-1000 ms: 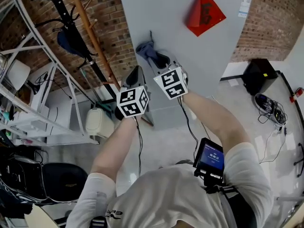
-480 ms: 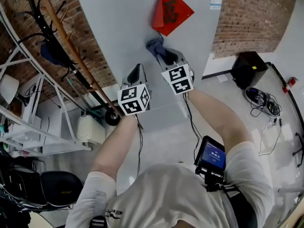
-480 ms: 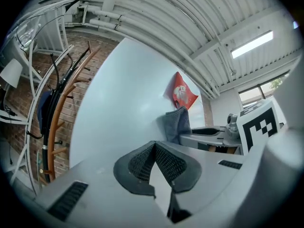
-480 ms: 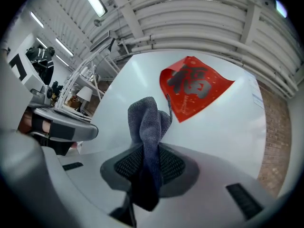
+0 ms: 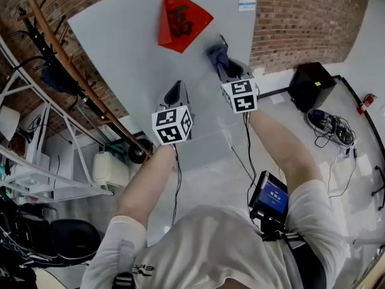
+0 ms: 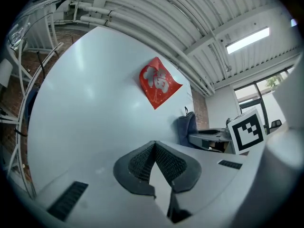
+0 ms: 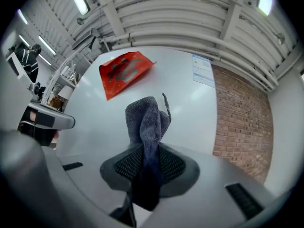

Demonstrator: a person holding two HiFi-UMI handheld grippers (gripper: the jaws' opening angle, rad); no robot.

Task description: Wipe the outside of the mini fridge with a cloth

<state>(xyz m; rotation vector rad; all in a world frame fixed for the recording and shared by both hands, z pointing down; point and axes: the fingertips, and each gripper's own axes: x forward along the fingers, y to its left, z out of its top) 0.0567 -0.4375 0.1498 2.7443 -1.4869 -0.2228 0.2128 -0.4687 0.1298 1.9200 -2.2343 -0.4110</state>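
Now that my right hand-held gripper (image 5: 227,71), clenched on the cloth (image 5: 217,53), has swept right past the red sticker (image 5: 180,20), the cloth lies against the fridge (image 5: 120,53) door's right part. My left hand-held gripper (image 5: 174,94) hovers clenched, empty. More door probably remains.

Looks smooth and faintly glossy across the pale grey flat mini fridge wall (image 5: 120,53), centre frame. Shows napped, matt fibres in the blue-grey bunched cloth (image 7: 146,122). Creases like thin paper in the red diamond-shaped sheet (image 5: 180,20), top centre. Reads rough and matt over the red-brown brick wall (image 5: 301,23), upper right.
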